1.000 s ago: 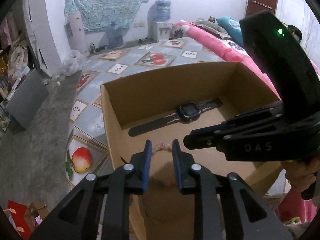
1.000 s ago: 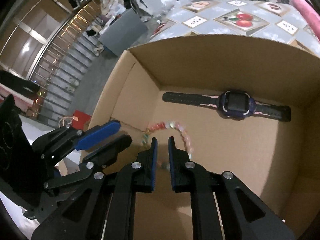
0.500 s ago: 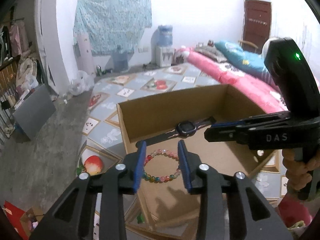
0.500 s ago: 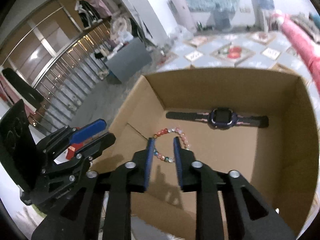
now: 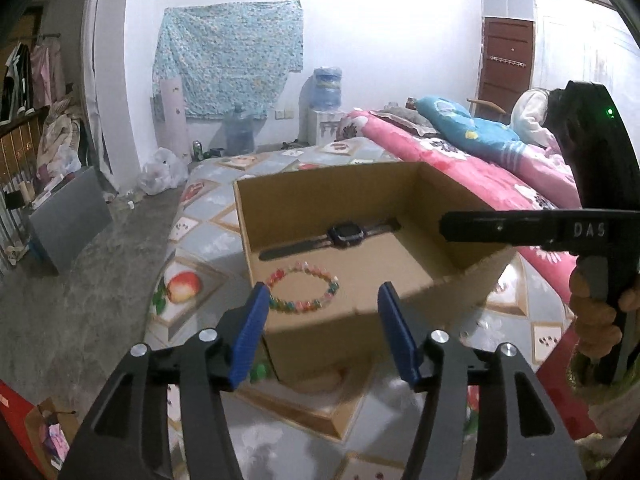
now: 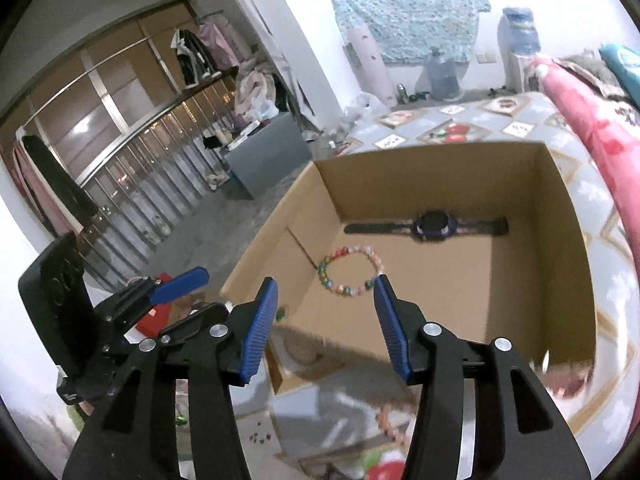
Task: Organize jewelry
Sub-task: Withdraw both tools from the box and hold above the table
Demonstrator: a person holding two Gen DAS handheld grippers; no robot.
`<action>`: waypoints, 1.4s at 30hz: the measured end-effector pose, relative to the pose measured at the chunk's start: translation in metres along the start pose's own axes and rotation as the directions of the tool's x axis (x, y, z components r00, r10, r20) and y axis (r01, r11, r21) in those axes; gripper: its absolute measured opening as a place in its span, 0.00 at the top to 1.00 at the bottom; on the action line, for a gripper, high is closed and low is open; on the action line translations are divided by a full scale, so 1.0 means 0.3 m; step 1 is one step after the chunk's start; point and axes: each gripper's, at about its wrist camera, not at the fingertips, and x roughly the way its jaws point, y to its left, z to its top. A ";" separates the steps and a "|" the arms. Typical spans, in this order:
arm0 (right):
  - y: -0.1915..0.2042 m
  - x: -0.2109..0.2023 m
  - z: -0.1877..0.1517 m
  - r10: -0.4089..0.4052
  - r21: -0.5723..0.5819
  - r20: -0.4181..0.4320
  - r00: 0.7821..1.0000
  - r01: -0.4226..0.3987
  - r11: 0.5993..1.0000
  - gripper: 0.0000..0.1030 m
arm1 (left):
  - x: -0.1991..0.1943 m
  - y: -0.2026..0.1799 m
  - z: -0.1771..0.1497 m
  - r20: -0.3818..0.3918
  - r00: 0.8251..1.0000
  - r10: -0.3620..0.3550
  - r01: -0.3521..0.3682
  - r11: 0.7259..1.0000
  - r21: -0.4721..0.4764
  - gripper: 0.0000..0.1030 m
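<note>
Left wrist view, nearest first: my left claw (image 5: 320, 304) hangs with its blue pads spread apart, holding nothing. Just beyond, at twelve o'clock, the bead bracelet (image 5: 303, 288) lies flat on the cardboard box (image 5: 448, 188) floor, with the watch (image 5: 344, 235) farther back. My right claw (image 6: 324, 296) is likewise spread and empty; another bracelet (image 6: 394, 426) waits outside, at six o'clock, probably next.

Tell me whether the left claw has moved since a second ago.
Yes. The left claw has pulled back out of the cardboard box, away from the bead bracelet, and its jaws now stand wide open.
</note>
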 end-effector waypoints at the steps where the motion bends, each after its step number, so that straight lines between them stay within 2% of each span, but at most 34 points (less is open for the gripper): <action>1: -0.001 -0.011 -0.018 0.001 0.006 -0.004 1.000 -0.001 1.000 0.50 | -0.007 -0.013 -0.017 0.000 1.000 -0.003 0.003 1.000 0.002 0.42; 6: -0.016 -0.042 -0.090 -0.015 0.013 -0.033 0.999 0.015 1.000 0.44 | -0.013 -0.067 -0.087 -0.031 0.999 -0.006 0.006 1.000 0.011 0.36; 13: -0.051 -0.064 -0.173 -0.034 0.075 -0.077 0.996 0.039 0.996 0.43 | 0.014 -0.096 -0.138 -0.089 0.996 -0.016 0.013 1.000 -0.027 0.35; 24: -0.138 -0.038 -0.226 -0.064 0.188 -0.147 0.987 0.091 0.978 0.43 | 0.083 -0.142 -0.130 -0.135 0.991 0.009 -0.008 1.000 0.008 0.35; 34: -0.206 -0.009 -0.206 -0.069 0.239 -0.169 0.983 0.109 0.965 0.61 | 0.138 -0.152 -0.110 -0.162 0.986 0.034 -0.033 0.999 0.007 0.35; 42: -0.231 0.000 -0.181 -0.060 0.260 -0.160 0.985 0.101 0.960 0.65 | 0.170 -0.133 -0.082 -0.162 0.986 0.043 -0.046 0.999 -0.013 0.33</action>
